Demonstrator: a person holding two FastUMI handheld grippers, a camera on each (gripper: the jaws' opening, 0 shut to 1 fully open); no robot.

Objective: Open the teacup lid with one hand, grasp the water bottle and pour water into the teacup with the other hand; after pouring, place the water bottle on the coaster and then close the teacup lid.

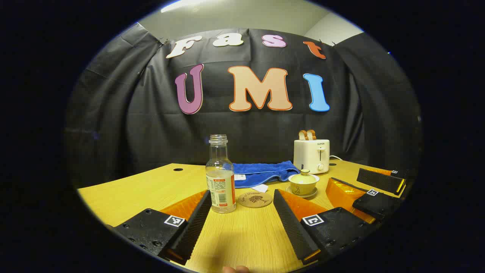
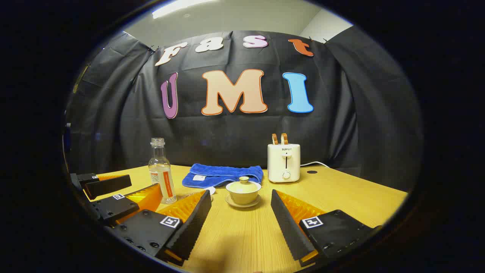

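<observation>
Teacup (image 2: 243,191), rounded ceramic, lidded; clear ribbed water bottle (image 1: 220,180) upright.

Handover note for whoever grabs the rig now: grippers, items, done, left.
Left gripper: open, empty, aimed at the water bottle.
Right gripper: open, empty, facing the teacup.
Bottle upright, uncapped, beside the coaster. Lid on the cup, which sits on its saucer.
Done: nothing.
Left: lift lid, pour, bottle onto coaster, close lid.
</observation>
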